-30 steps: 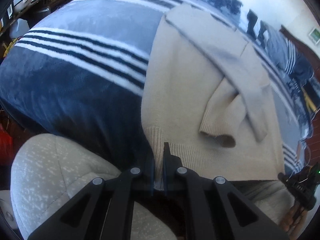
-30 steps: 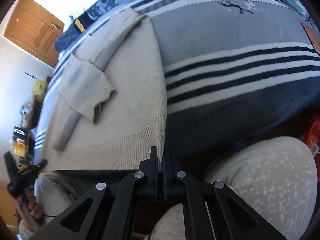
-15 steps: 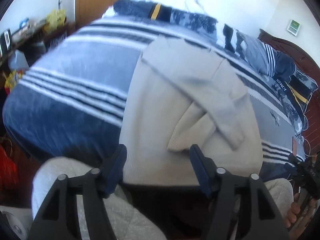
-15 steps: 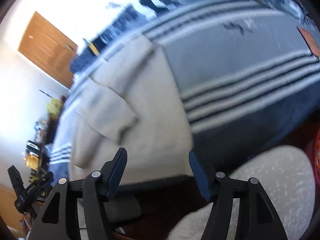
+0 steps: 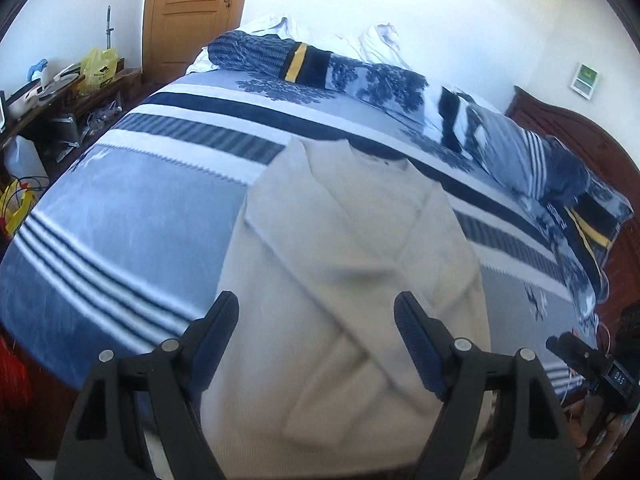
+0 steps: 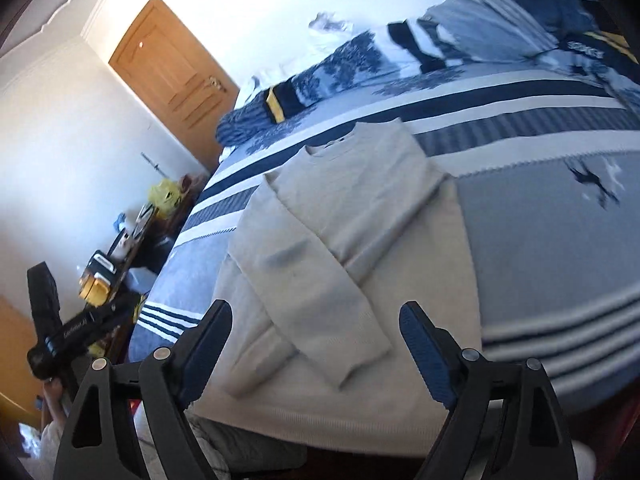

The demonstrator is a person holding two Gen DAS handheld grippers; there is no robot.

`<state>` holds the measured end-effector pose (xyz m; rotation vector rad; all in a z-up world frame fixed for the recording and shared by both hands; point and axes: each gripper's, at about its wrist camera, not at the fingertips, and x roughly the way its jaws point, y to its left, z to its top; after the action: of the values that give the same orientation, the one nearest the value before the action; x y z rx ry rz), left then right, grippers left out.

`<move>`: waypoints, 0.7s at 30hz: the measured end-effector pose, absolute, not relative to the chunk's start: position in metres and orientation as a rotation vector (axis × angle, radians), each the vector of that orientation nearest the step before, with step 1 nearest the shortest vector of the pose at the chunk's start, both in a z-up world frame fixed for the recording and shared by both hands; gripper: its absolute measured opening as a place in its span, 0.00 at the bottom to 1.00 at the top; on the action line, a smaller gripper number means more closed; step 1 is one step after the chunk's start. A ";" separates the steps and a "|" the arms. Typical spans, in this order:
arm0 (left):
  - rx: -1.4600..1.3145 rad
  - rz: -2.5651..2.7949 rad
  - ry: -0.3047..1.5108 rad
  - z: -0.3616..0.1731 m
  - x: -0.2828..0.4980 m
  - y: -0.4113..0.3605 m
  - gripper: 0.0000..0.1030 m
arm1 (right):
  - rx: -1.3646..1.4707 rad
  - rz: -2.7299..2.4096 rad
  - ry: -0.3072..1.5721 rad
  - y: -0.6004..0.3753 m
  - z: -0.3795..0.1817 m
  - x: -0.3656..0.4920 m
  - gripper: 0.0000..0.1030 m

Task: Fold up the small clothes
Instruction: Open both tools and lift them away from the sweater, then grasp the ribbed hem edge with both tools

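Cream sweater: flat on the bed, sleeves crossed over its chest; body fold remains. My left tool and right tool: just opened, released, nothing between them, above its hem.

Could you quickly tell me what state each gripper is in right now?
Left gripper: open, jaws just opened, holding nothing above the beige knitted sweater.
Right gripper: open, jaws just opened, holding nothing.
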<state>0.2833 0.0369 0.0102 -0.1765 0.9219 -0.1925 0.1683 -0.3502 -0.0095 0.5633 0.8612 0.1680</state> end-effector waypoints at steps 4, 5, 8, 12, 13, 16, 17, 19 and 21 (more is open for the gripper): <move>-0.178 -0.155 0.981 -0.014 0.359 0.040 0.78 | 0.600 0.223 0.947 -0.375 -0.026 0.228 0.87; -0.170 -0.148 0.991 -0.023 0.375 0.041 0.78 | 0.586 0.207 0.967 -0.380 -0.032 0.242 0.87; -0.111 -0.098 1.027 -0.051 0.437 0.038 0.78 | 0.541 0.186 1.024 -0.396 -0.055 0.292 0.86; -0.052 -0.074 1.080 -0.083 0.528 0.026 0.78 | 0.529 0.163 1.082 -0.425 -0.086 0.369 0.85; -0.062 -0.072 1.097 -0.092 0.552 0.023 0.78 | 0.538 0.166 1.092 -0.432 -0.092 0.386 0.85; -0.075 -0.055 1.139 -0.116 0.607 0.016 0.78 | 0.577 0.134 1.107 -0.454 -0.110 0.445 0.84; -0.077 -0.053 1.156 -0.126 0.629 0.011 0.78 | 0.590 0.119 1.111 -0.460 -0.118 0.466 0.83; -0.072 -0.051 1.172 -0.136 0.658 0.006 0.78 | 0.613 0.093 1.115 -0.470 -0.131 0.500 0.82; -0.075 -0.046 1.182 -0.145 0.691 0.002 0.78 | 0.634 0.066 1.123 -0.482 -0.147 0.537 0.78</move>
<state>0.6915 0.0019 -0.1446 -0.0755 1.1816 -0.0459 0.5372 -0.4821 -0.1467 0.6338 1.1232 0.0662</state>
